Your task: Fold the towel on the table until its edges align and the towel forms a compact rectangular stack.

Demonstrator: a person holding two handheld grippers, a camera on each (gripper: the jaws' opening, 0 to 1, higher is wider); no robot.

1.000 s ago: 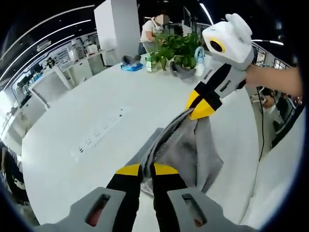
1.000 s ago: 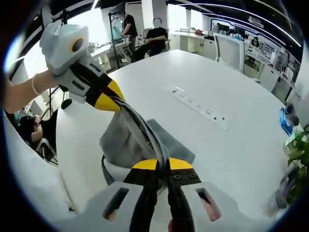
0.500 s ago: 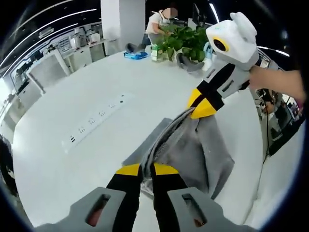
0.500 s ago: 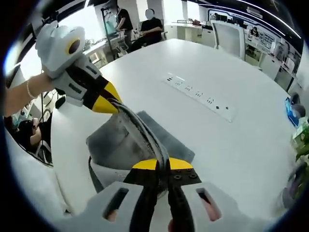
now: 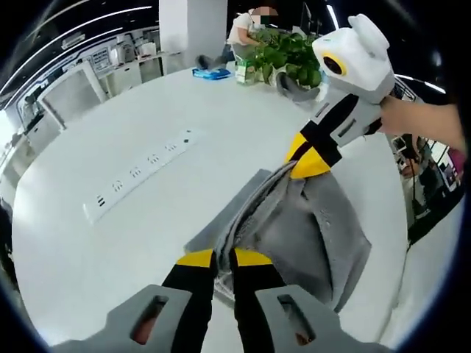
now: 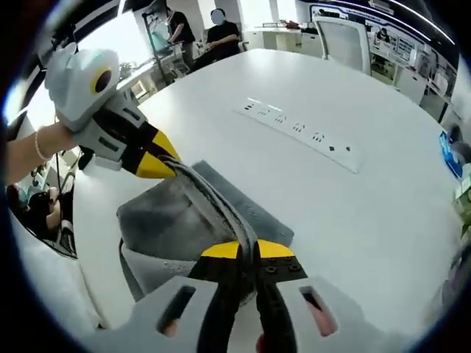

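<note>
A grey towel (image 5: 305, 232) is held stretched above the white table (image 5: 147, 110), its edge pulled taut between both grippers. My left gripper (image 5: 224, 257) is shut on one end of that edge; it also appears in the right gripper view (image 6: 168, 168) at upper left. My right gripper (image 6: 248, 250) is shut on the other end, and shows in the left gripper view (image 5: 307, 166) at upper right, held by a hand. The towel (image 6: 173, 228) hangs down in folds, its lower part resting on the table (image 6: 383, 213).
A white power strip (image 5: 136, 175) is set into the table, also seen as the strip (image 6: 302, 134) in the right gripper view. Potted plants (image 5: 283, 55) and a blue item (image 5: 212, 73) stand at the far end. People sit beyond the table (image 6: 221, 29).
Both grippers have come lower and nearer the table with the towel still held; more of the towel spreads out below the taut edge.
</note>
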